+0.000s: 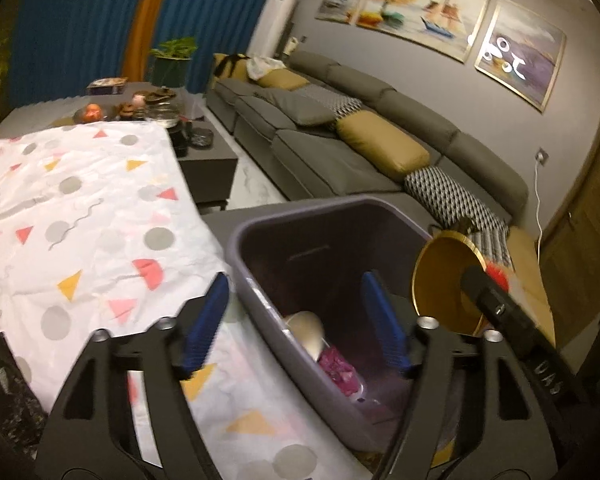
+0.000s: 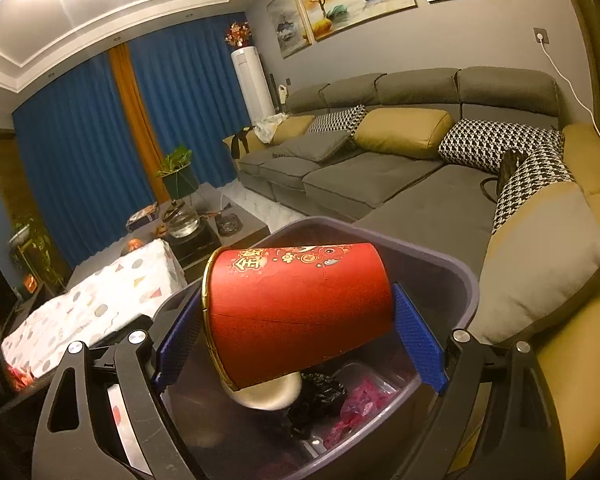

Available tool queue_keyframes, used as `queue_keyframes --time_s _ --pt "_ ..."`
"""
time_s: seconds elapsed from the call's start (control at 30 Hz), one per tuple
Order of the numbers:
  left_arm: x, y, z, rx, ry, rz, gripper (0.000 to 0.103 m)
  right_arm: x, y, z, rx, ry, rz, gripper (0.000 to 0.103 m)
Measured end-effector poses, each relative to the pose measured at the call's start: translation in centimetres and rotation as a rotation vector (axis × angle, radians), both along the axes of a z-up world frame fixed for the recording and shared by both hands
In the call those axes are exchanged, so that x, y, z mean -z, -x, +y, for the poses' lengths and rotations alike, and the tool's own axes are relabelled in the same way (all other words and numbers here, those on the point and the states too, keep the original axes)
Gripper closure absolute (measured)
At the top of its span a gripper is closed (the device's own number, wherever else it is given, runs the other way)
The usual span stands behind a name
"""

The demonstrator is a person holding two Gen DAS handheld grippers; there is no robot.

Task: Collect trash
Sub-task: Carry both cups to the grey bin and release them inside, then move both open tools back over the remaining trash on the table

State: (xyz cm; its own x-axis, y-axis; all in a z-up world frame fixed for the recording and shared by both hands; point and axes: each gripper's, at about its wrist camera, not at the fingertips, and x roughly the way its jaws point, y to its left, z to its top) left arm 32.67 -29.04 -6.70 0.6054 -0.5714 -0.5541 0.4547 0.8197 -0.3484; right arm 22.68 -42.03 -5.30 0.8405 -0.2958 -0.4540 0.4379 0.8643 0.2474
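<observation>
A grey-purple trash bin point(image 1: 244, 264) stands beside the table; it also shows in the right wrist view point(image 2: 452, 272). Inside lie a pale paper cup point(image 1: 306, 330), a pink wrapper point(image 1: 340, 372) and black crumpled trash point(image 2: 320, 396). My right gripper point(image 2: 300, 332) is shut on a red paper cup point(image 2: 300, 312) with gold print, held on its side over the bin; its gold inside point(image 1: 444, 280) shows in the left wrist view. My left gripper point(image 1: 296, 320) is open and empty, its fingers straddling the bin's near-left rim.
A table with a white patterned cloth point(image 1: 80, 220) lies left of the bin. A grey sofa point(image 1: 340, 152) with yellow and houndstooth cushions runs behind and to the right. A low dark table point(image 1: 208, 156) with dishes and a plant stands further back.
</observation>
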Motion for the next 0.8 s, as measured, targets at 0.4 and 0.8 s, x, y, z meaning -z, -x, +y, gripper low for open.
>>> queue_keyframes --time_s 0.4,0.8 --pt "-1.9 2.4 4.1 -0.131 -0.031 -0.082 0.012 -0.5 0.8 1.1 -0.002 0.048 0.007 0.013" --pt "-3.7 8.0 10.7 -0.245 -0.075 -0.14 0.012 -2.4 6.1 7.3 -0.071 0.216 -0.048 0.013"
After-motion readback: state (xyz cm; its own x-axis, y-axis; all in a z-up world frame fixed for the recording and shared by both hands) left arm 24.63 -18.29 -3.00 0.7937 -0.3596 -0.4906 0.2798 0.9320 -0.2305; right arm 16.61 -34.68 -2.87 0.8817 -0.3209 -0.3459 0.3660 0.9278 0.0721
